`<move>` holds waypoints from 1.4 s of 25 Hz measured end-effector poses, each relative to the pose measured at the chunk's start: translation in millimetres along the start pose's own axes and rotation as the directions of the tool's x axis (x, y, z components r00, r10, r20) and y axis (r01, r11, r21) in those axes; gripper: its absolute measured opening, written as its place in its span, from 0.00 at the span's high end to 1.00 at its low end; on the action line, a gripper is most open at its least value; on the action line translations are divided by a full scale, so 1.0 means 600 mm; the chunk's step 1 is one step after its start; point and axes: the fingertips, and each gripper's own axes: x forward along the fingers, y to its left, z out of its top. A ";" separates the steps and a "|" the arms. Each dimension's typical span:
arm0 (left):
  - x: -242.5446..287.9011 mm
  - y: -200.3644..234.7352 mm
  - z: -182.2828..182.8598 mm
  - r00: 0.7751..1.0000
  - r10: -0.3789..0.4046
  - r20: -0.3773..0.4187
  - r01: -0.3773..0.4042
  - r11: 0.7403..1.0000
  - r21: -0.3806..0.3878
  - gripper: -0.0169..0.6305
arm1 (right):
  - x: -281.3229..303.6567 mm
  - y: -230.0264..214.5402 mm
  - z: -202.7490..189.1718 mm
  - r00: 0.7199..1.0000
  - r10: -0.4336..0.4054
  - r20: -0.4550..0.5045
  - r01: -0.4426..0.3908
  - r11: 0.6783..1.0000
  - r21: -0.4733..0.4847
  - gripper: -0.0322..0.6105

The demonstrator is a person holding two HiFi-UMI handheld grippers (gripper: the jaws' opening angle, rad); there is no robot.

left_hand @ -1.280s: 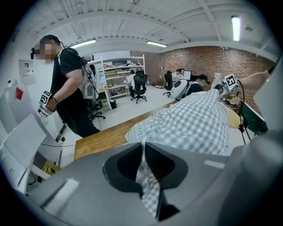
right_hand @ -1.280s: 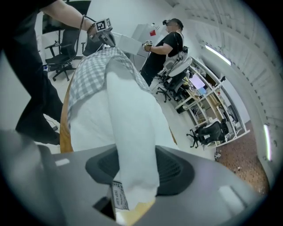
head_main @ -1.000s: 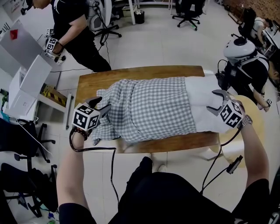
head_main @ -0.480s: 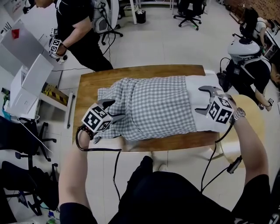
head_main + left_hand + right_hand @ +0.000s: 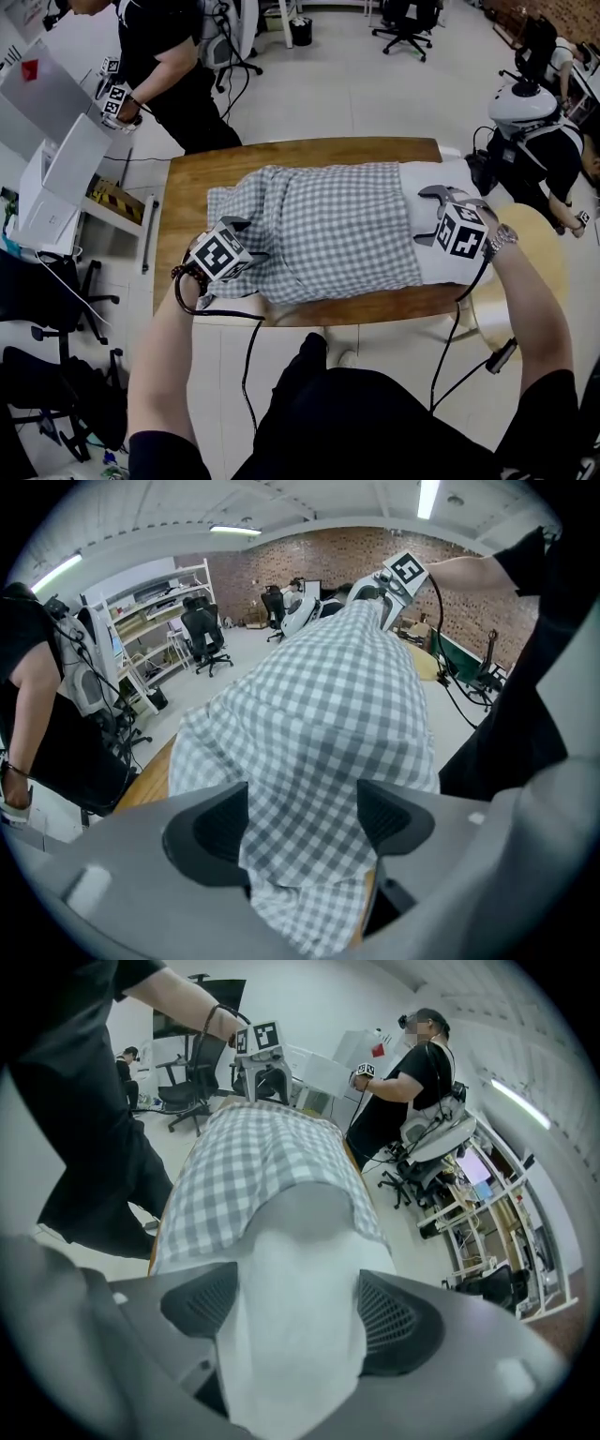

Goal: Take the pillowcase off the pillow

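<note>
Two hand-held grippers, both with jaws apart, straddling opposite ends of a part-cased pillow.

Left gripper (image 5: 302,819): jaws have just been opening and are standing wide, the grey-and-white checked pillowcase (image 5: 328,230) bunching between the pads at its loose end. Right gripper (image 5: 295,1312): jaws likewise just opening, the bare white end of the pillow (image 5: 433,270) filling the gap between them; whether the pads are pressing on it cannot be told. Pillowcase is still covering most of the pillow, which is lying lengthwise across the wooden table (image 5: 183,206), white end sticking out on the right. Beyond the table, a person in black (image 5: 159,56) is standing at the far left.
</note>
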 end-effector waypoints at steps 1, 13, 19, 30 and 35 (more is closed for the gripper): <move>0.006 0.010 -0.006 1.000 -0.004 -0.006 0.004 1.000 0.006 0.41 | 0.004 -0.005 0.005 1.000 0.007 -0.005 -0.007 1.000 0.003 0.32; 0.050 0.053 -0.044 0.991 -0.114 -0.072 0.114 0.993 0.001 0.39 | 0.044 -0.037 0.034 0.997 0.065 -0.046 -0.065 0.998 0.008 0.31; 0.087 0.059 -0.033 0.980 -0.199 -0.026 0.197 0.978 -0.065 0.39 | 0.070 -0.051 0.022 0.995 0.092 -0.050 -0.091 0.996 0.014 0.31; 0.119 0.056 -0.016 0.959 -0.284 -0.015 0.284 0.958 -0.046 0.52 | 0.092 -0.064 0.008 0.989 0.141 -0.043 -0.139 0.989 0.047 0.35; 0.100 0.045 -0.011 0.952 -0.306 -0.008 0.305 0.951 -0.054 0.73 | 0.074 -0.065 0.001 0.988 0.152 -0.030 -0.150 0.987 0.064 0.52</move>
